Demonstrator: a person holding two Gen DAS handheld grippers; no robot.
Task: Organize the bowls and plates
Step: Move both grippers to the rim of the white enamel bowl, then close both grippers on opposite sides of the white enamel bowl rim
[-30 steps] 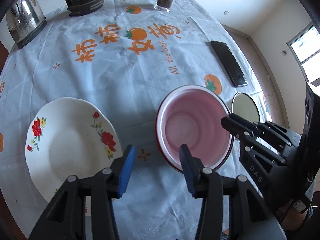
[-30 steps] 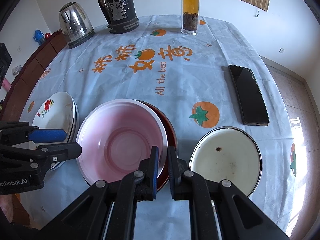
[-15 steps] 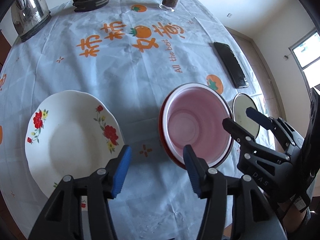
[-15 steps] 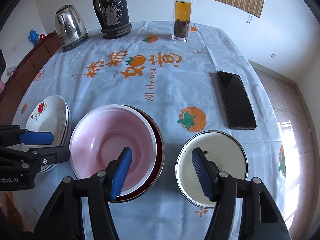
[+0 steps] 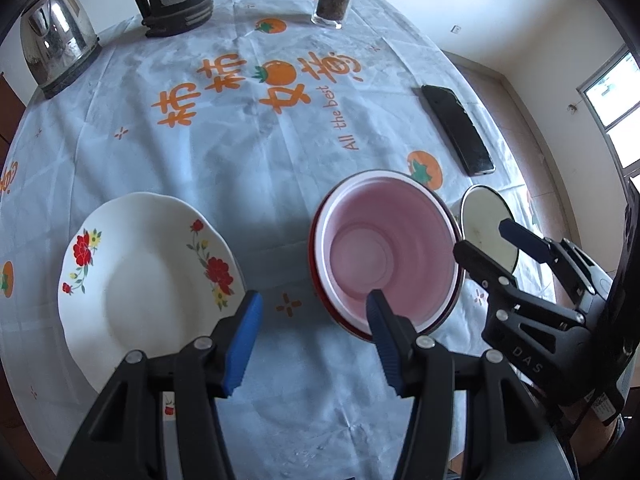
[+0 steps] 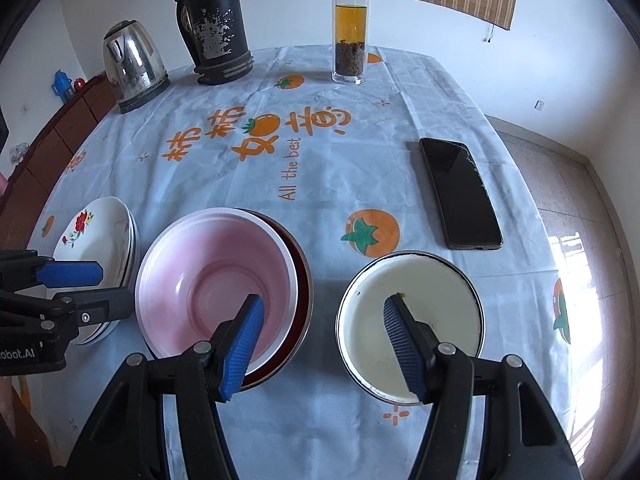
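Observation:
A pink bowl [image 6: 212, 276] sits nested in a dark red bowl [image 6: 302, 280] near the table's front; it also shows in the left wrist view [image 5: 384, 248]. A stack of white floral plates [image 5: 148, 268] lies to its left, also seen in the right wrist view [image 6: 96, 232]. A cream enamel bowl [image 6: 412, 312] stands to the right, in the left wrist view [image 5: 484, 224] too. My left gripper [image 5: 312, 324] is open and empty between plates and pink bowl. My right gripper [image 6: 324, 328] is open and empty, above the gap between pink and cream bowls.
A black phone [image 6: 460, 192] lies at the right. A steel kettle [image 6: 132, 64], a dark thermos jug [image 6: 216, 24] and a glass tea bottle [image 6: 350, 28] stand at the far edge. The tablecloth [image 6: 280, 152] has orange print. A floor drop lies right of the table.
My right gripper was shut on the pink bowl's rim; it let go, opened wide and pulled back and up. My left gripper stayed open and rose slightly.

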